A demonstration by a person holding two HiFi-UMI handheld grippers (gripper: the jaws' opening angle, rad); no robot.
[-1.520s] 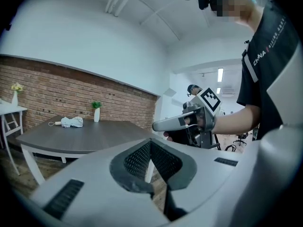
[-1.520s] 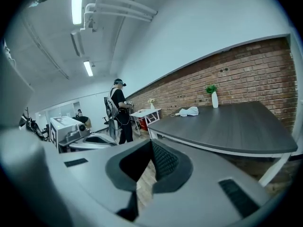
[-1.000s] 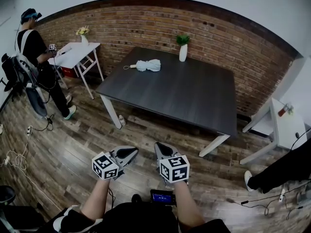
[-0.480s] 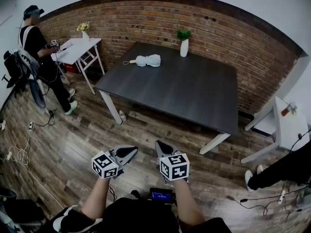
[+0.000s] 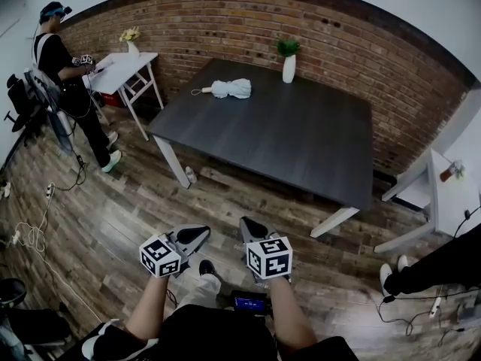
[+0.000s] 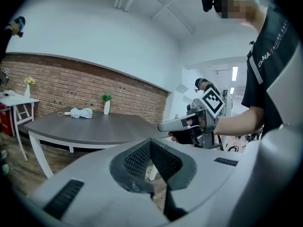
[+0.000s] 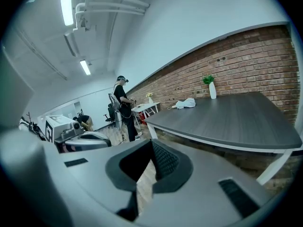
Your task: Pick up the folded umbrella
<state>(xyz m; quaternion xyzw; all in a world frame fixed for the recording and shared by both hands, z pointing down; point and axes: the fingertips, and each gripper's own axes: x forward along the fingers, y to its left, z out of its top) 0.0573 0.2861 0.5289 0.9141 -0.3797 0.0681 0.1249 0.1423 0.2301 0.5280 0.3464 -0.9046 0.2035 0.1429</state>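
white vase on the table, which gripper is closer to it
Right. The right gripper sits well short of the white vase, slightly to its left; the left gripper is beside it, farther left.

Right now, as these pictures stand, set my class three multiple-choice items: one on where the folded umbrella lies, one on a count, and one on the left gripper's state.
1. Where does the folded umbrella lie?
A. on the floor
B. on the dark table, near its far left corner
C. on the small white table

2. How many vases stand on the dark table?
A. one
B. two
C. three

3. What state is the left gripper in?
A. shut on the umbrella
B. wide open
C. shut and empty

Key:
1 B: the head view shows it on the dark top by that corner.
2 A: only one white vase stands there.
3 C: its jaws meet with nothing between them.
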